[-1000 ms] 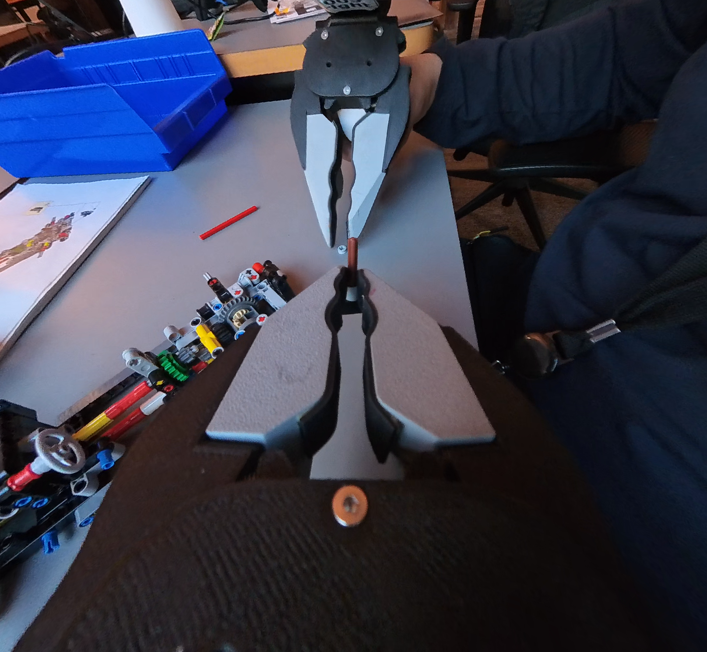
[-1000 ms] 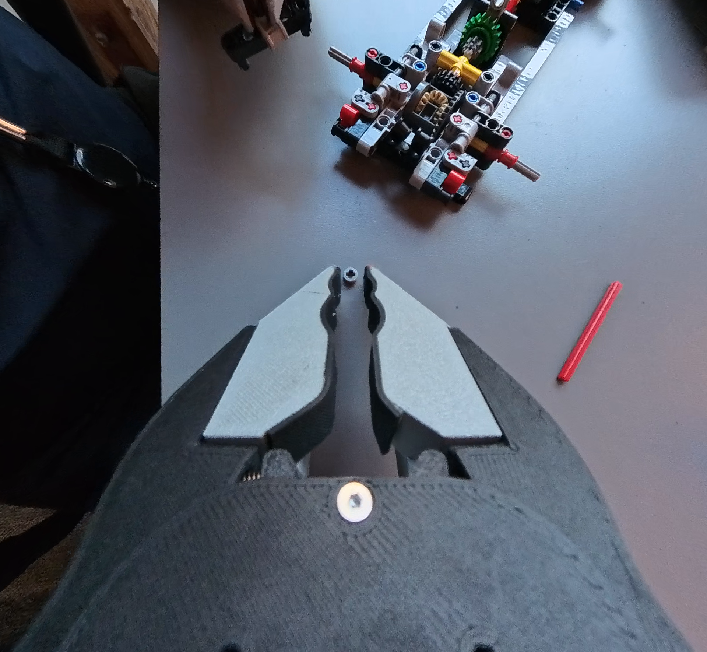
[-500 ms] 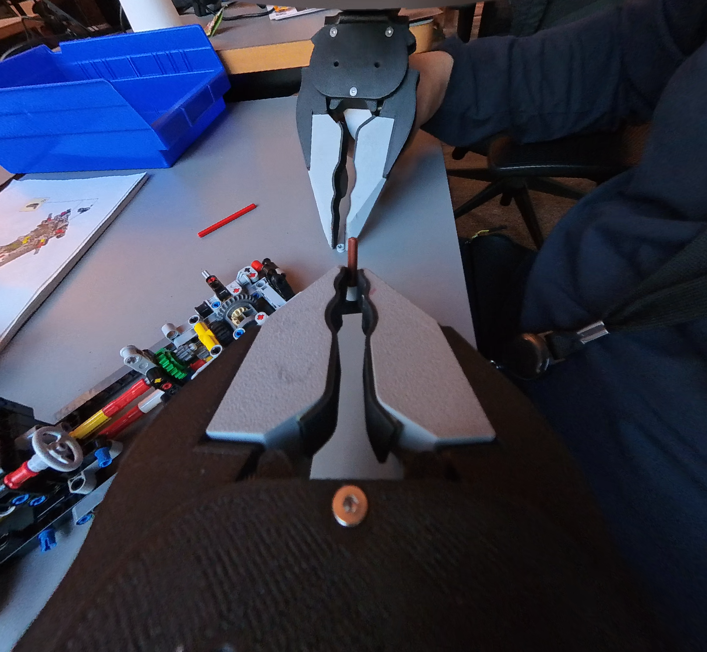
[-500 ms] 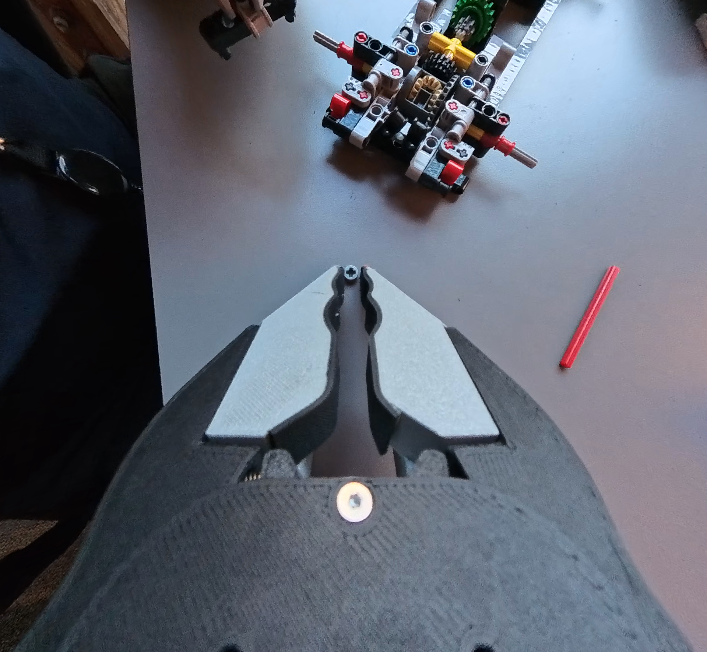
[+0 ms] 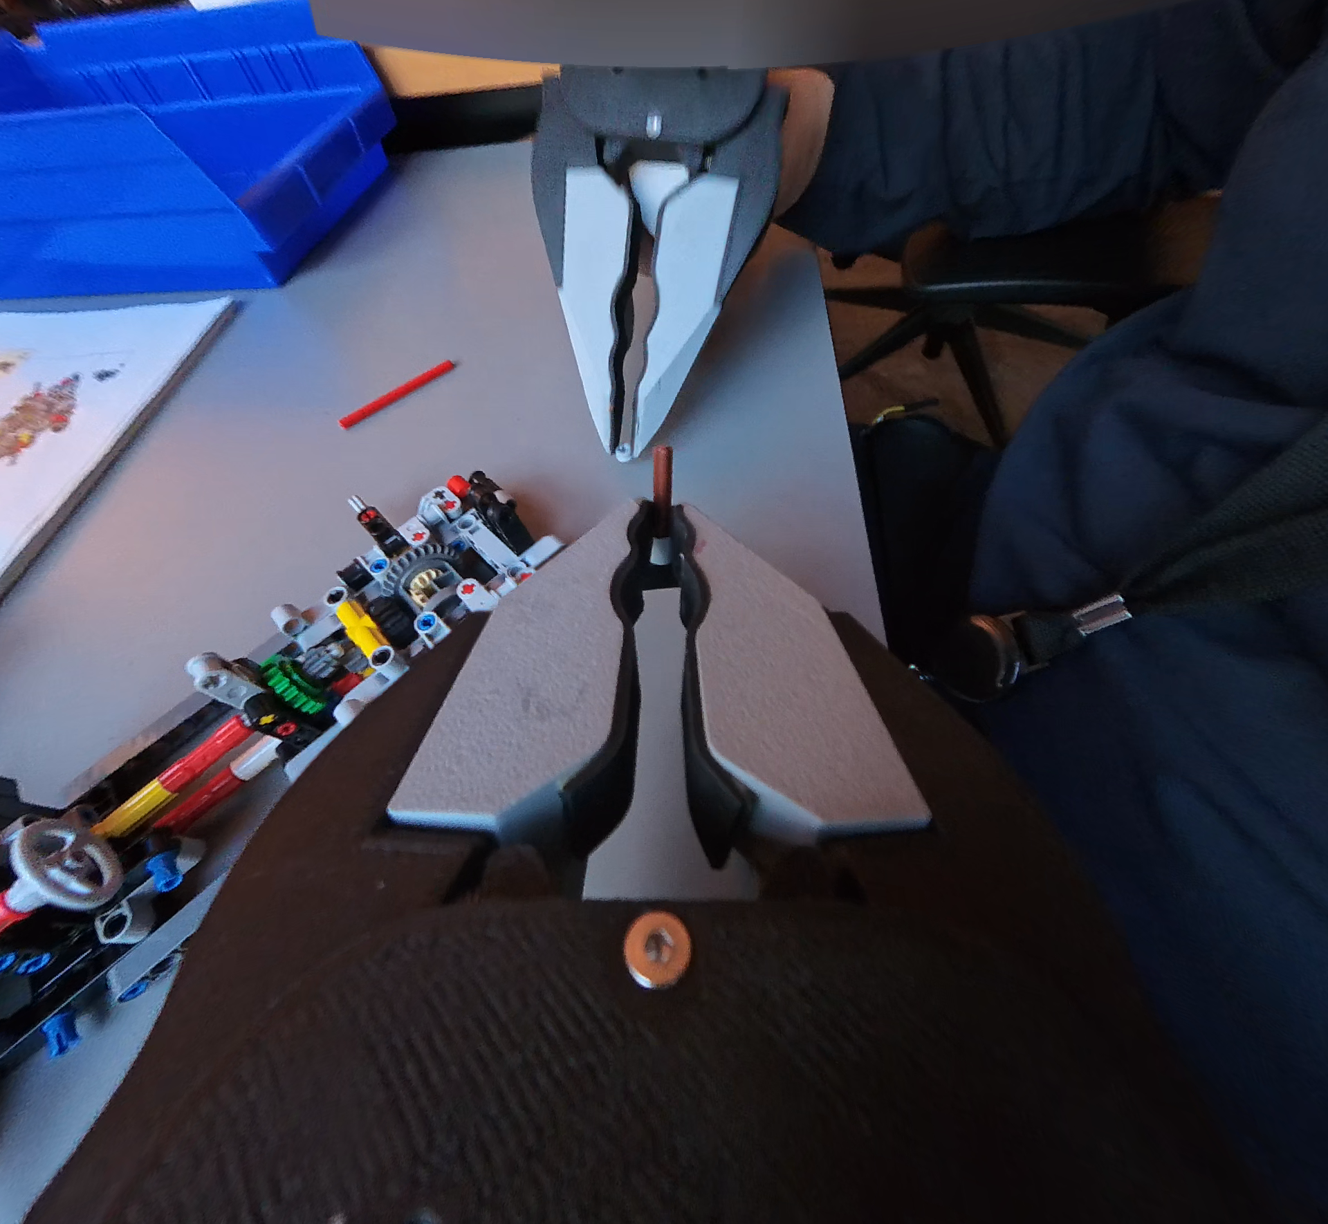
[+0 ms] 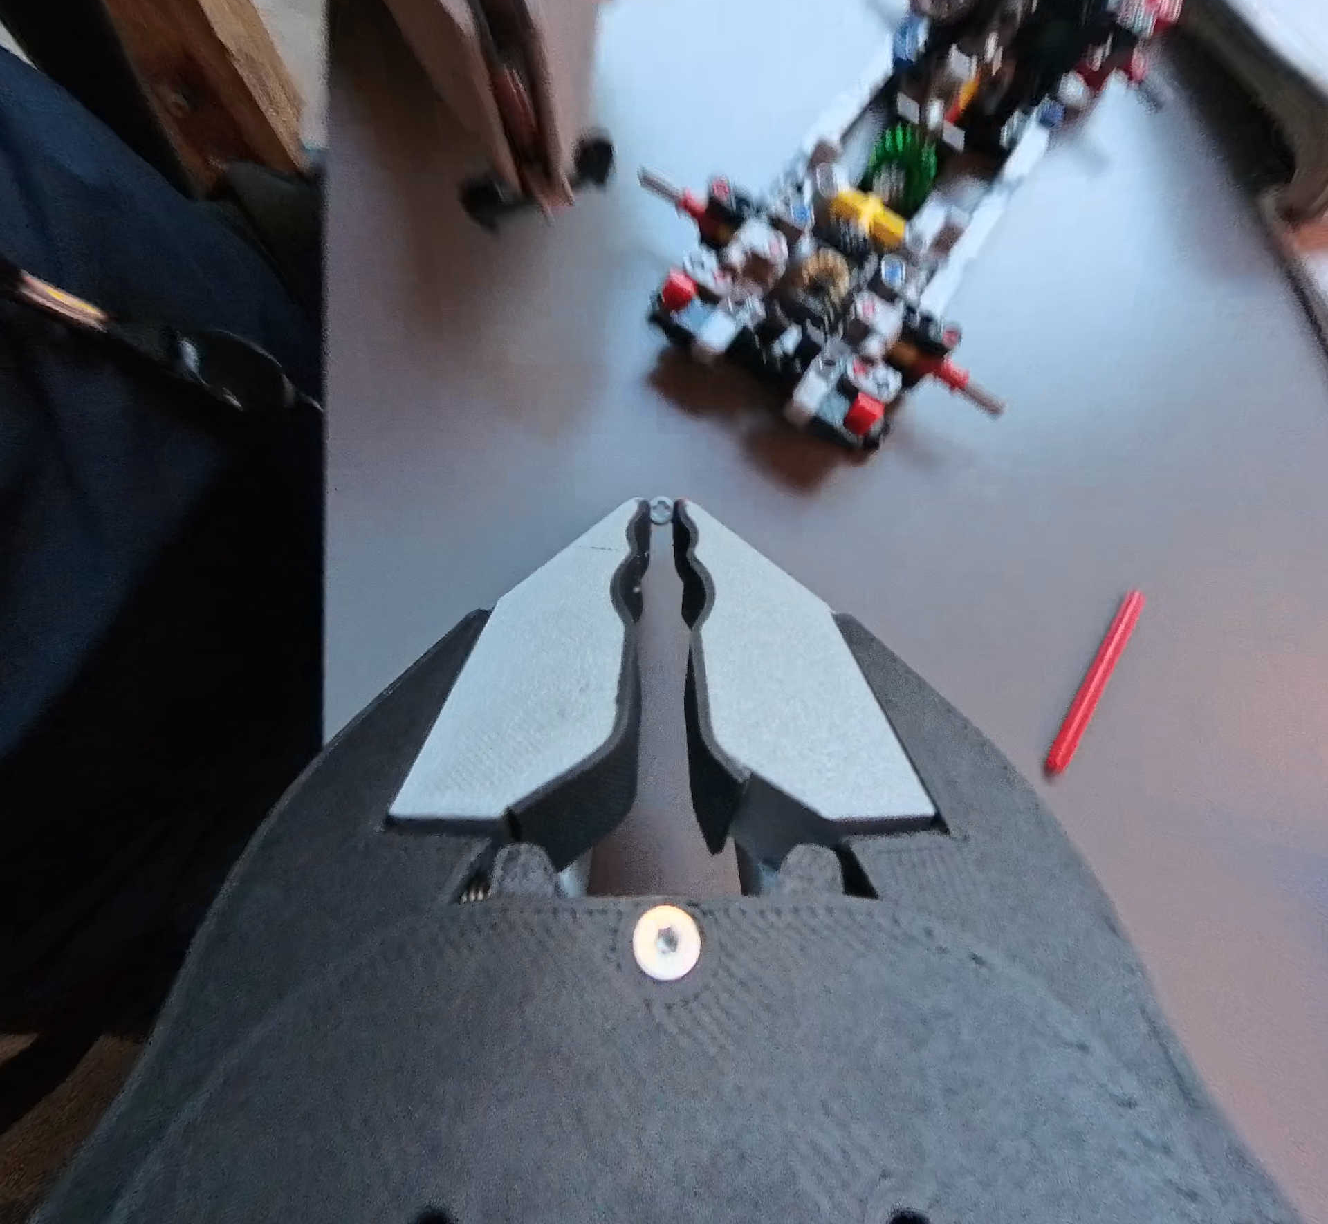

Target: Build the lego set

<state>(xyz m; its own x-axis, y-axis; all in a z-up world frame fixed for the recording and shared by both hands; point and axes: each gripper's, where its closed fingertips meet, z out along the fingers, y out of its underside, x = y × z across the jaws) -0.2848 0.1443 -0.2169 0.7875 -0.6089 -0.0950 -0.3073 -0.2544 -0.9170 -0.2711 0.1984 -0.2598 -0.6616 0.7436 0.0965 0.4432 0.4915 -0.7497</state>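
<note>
Left gripper: clamping a thin brown plastic axle upright
Right gripper: pinching a small grey plastic bush beside it

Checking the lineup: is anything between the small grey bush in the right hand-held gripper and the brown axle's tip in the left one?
Nothing visible: only bare grey table shows between small grey bush and brown axle.

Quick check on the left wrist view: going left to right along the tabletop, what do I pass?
Instruction booklet → loose red axle → right gripper pinching a small grey bushing → brown axle in the left gripper.
</note>
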